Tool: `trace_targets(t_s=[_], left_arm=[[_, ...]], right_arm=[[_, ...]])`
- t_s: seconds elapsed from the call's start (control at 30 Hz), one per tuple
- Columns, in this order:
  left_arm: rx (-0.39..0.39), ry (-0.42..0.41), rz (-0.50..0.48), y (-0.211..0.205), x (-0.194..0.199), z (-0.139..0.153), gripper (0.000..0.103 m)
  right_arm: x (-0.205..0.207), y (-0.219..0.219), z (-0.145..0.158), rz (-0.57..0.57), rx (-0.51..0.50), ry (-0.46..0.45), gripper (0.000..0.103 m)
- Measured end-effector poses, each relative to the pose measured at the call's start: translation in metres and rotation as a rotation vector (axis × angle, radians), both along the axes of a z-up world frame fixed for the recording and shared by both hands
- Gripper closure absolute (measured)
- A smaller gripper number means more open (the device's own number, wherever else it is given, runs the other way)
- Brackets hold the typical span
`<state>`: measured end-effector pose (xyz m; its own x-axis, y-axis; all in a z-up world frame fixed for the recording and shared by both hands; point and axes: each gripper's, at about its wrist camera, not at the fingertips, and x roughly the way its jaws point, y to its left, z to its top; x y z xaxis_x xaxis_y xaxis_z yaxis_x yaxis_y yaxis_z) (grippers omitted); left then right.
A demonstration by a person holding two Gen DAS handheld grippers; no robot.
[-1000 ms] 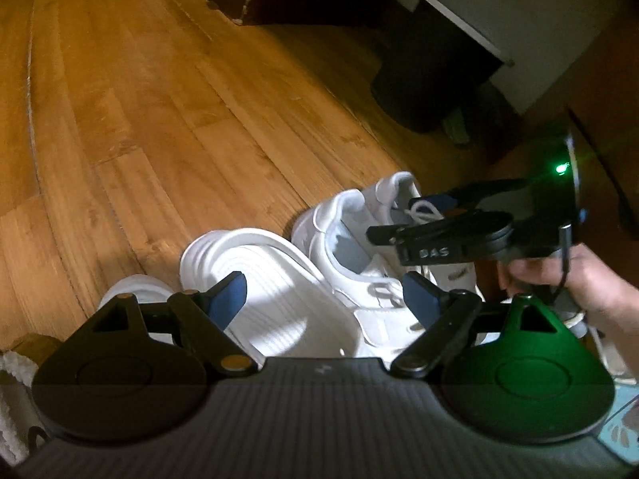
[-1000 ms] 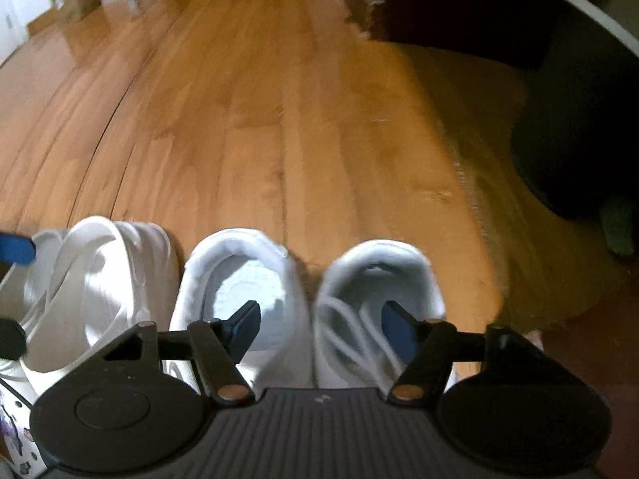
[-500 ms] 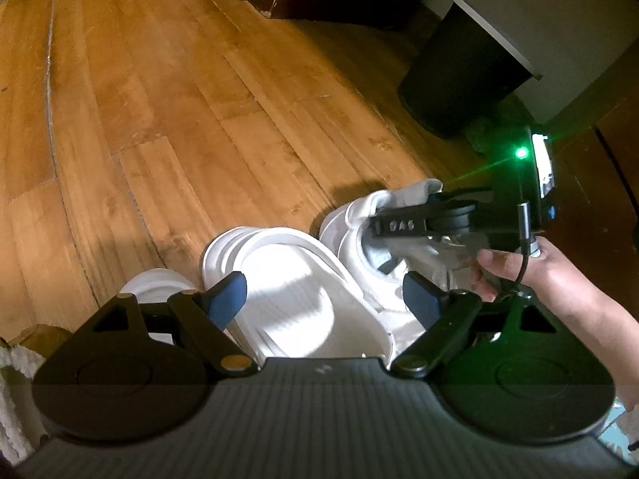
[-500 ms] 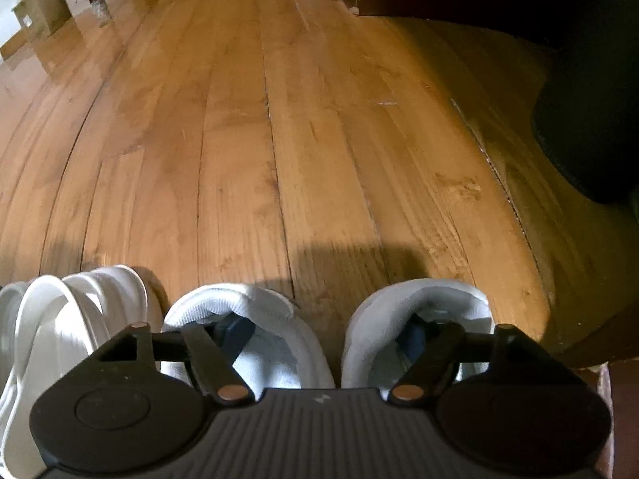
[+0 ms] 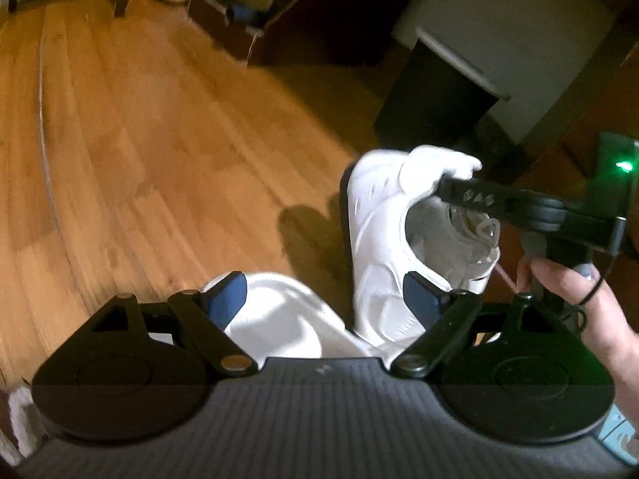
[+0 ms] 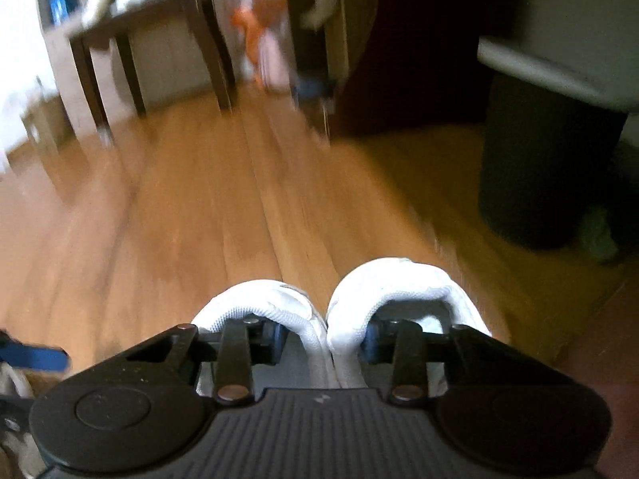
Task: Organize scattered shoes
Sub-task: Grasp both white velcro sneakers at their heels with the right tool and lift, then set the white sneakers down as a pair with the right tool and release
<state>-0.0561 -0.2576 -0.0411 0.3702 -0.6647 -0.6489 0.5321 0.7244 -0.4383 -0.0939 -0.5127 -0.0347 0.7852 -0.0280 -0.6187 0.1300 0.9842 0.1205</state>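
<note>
Right wrist view, nearest first: the right gripper (image 6: pixel 325 337) has one finger inside each of the two sneakers (image 6: pixel 395 283), its jaws pinching the touching inner collars together, a hold that lets both shoes travel as a pair. They appear raised off the floor (image 6: pixel 223 207); blur hides the soles. From the left wrist, the left gripper (image 5: pixel 325 293) hangs with jaws spread and empty over a white slipper (image 5: pixel 287 319), probably the next pickup. Farther off stands a dark bin (image 6: pixel 547 159).
</note>
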Motion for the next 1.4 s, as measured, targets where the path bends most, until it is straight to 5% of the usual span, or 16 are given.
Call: trace_targets(t_s=[0.1,0.33,0.67,0.9,1.0,1.13,1.2,1.27,1.4], left_arm=[[-0.009,-0.005,0.006,0.009,-0.002,0.001,0.018],[0.023,-0.044,0.056,0.041,0.009,0.008,0.018],[0.085,-0.069,0.211,0.113,0.059,0.019,0.018],[0.123,-0.031,0.268,0.13,0.086,0.003,0.018],[0.154,0.006,0.276,0.133,0.097,-0.007,0.018],[0.193,0.05,0.288,0.135,0.115,-0.016,0.018],[0.185,0.088,0.284,0.136,0.124,-0.017,0.018],[0.186,0.094,0.283,0.137,0.127,-0.014,0.018],[0.248,0.053,0.298,0.136,0.118,0.001,0.018]], right_arm=[[-0.006,0.005,0.022,0.005,0.028,-0.126,0.067],[0.02,0.039,0.051,0.07,0.081,-0.223,0.067],[0.115,0.107,0.075,0.227,0.218,-0.174,0.067],[0.186,0.153,0.052,0.32,0.234,-0.031,0.068],[0.219,0.175,0.043,0.33,0.2,0.023,0.078],[0.261,0.188,0.042,0.313,0.253,0.122,0.078],[0.274,0.187,0.042,0.292,0.298,0.184,0.074],[0.279,0.184,0.043,0.284,0.339,0.229,0.048],[0.271,0.179,0.062,0.268,0.307,0.193,0.036]])
